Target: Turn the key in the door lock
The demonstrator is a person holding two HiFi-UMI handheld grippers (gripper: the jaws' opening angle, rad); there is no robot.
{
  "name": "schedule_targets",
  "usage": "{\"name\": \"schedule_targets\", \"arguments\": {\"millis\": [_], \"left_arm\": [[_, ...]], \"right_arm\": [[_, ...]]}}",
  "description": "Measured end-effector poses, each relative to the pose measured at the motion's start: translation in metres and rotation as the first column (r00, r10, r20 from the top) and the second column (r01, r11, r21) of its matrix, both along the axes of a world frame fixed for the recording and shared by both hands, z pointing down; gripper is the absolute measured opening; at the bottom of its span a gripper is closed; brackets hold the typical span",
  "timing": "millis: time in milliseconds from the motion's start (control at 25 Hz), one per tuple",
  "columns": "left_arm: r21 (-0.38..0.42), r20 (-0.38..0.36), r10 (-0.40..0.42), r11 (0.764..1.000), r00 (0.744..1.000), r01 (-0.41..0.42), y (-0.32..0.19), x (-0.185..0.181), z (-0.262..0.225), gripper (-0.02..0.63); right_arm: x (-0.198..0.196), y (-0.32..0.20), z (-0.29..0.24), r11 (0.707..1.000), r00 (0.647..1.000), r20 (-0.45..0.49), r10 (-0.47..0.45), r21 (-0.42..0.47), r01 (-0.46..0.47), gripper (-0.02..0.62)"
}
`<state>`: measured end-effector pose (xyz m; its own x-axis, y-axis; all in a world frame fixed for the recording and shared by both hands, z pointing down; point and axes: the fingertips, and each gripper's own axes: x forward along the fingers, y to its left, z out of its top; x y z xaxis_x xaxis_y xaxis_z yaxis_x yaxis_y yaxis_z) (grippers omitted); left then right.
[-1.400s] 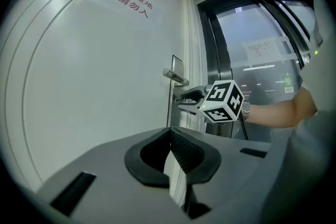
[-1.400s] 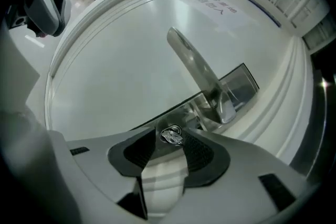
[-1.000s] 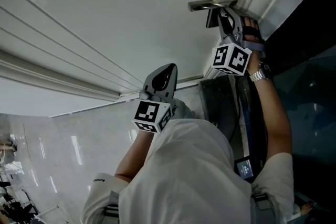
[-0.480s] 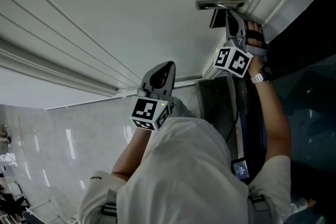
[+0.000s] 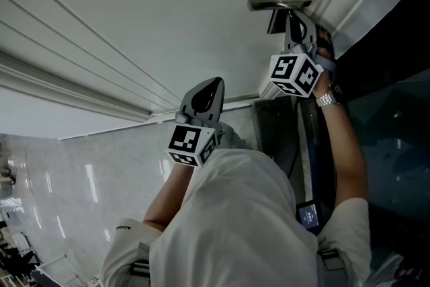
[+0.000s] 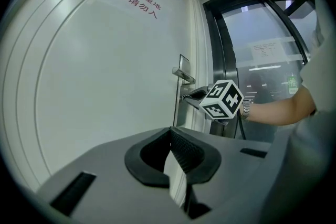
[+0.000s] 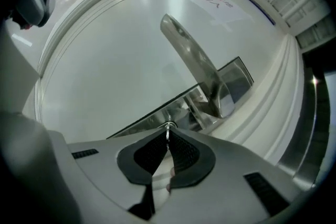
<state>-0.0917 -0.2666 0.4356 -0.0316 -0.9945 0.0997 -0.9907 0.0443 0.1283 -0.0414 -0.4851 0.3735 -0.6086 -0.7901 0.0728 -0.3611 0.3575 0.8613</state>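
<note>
- Key (image 7: 168, 132): thin and silver, seen only edge-on. It sticks out of the lock, pinched at the tips of the right gripper (image 7: 168, 137), whose jaws have just been closing.
- Lock (image 7: 149, 120): a long shiny metal plate on the white door (image 7: 115, 50), just below the handle (image 7: 191, 57).

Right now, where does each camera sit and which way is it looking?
Head view: on the person's head, looking steeply down at the door; shows shirt, right arm, left gripper, right gripper.
Left gripper view: on the left gripper, looking along its shut jaws toward the handle; shows the right arm.
Right gripper view: on the right gripper, facing the lock plate; its jaws have just closed on the key.
Shared: all three show the handle; head and left gripper views both show the right gripper.
</note>
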Motion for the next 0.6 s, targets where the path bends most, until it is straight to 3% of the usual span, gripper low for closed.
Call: {"name": "schedule_targets", "arguments": {"millis": [360, 600], "left_arm": [[-0.008, 0.005, -0.001, 1.000, 1.000, 0.001, 0.0001, 0.0007, 0.0026, 0.009], [-0.002, 0.014, 0.017, 1.000, 1.000, -0.017, -0.0053, 0.0064, -0.0008, 0.009]], "right_arm": [[0.0017, -0.0014, -0.0042, 0.977, 0.969, 0.239, 0.060, -0.215, -0.008, 0.011], [0.0016, -0.0020, -0.0042, 0.931, 0.917, 0.386, 0.105, -0.363, 0.047, 0.011]]}}
